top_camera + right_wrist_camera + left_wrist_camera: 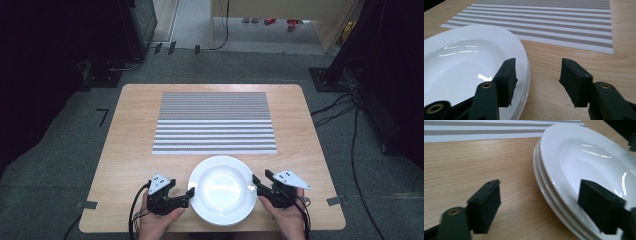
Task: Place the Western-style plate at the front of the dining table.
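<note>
A lab-like recording room: grey carpet floor (60,170), loose cables (350,120), dark equipment stands (345,55), tape marks (102,116) around a lone wooden surface (130,150).

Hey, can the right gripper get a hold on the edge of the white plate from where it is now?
Probably yes. The right gripper already has the rim of the plate between its open jaws, one jaw over the plate, the other over bare table, with nothing in between.

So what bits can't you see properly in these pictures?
- Stack of white plates: left gripper view shows layered rims; the exact count is unclear, the bottom edge cuts them off.
- Left gripper, right gripper: high view too small to tell whether the pads touch the rim.
- Hands: cut off by the high view's bottom edge.
- Striped placemat: far end cropped in both gripper views.
</note>
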A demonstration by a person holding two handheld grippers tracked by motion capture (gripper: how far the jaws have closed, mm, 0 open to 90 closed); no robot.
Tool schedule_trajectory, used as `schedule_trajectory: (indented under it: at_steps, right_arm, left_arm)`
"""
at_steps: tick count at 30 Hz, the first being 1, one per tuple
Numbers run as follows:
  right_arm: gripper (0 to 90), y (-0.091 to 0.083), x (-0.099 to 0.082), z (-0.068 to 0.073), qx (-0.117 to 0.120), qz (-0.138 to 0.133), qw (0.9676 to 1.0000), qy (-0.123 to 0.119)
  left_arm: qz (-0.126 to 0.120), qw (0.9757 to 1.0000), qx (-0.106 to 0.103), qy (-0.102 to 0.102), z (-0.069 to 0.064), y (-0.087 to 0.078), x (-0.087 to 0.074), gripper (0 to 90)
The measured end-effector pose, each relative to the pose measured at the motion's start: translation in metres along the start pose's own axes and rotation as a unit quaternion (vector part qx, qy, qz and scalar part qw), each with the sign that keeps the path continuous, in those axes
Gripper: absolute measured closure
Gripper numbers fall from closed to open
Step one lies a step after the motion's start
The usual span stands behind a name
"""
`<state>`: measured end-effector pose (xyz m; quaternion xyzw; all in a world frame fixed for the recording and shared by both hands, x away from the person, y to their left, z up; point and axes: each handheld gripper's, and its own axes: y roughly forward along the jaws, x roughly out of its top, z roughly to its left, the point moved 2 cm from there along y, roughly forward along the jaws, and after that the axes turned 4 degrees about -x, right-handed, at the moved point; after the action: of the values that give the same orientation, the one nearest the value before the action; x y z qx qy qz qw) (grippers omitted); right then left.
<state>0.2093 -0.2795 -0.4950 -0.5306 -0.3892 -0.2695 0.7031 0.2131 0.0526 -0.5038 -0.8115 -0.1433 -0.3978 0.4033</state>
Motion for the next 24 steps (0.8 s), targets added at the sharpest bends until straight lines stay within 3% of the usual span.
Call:
schedule_trajectory:
  at_steps: [5,8,16,21,24]
  right_arm:
    - [54.9,0.001,-0.002,0.004,0.001,0.002,1.0,0.0]
    - [64.2,0.003,-0.004,0.009,-0.005,0.005,1.0,-0.001]
    - [77.4,0.004,-0.006,0.012,0.019,0.004,0.9998,0.009]
    - [75.1,0.005,-0.006,0.013,0.017,0.003,0.9998,0.015]
    - [74.1,0.006,-0.007,0.009,0.035,0.008,0.9988,0.033]
  left_arm:
    - [-0.003,0.9999,-0.008,0.005,-0.004,0.0,-0.001,33.5]
    - [-0.008,0.9999,-0.008,0.007,-0.006,0.0,-0.002,37.9]
    - [-0.008,0.9997,-0.021,0.011,-0.01,0.001,-0.004,45.4]
    - [-0.007,0.9994,-0.03,0.014,-0.013,0.002,-0.006,50.3]
    - [-0.006,0.9993,-0.032,0.015,-0.015,0.003,-0.007,50.5]
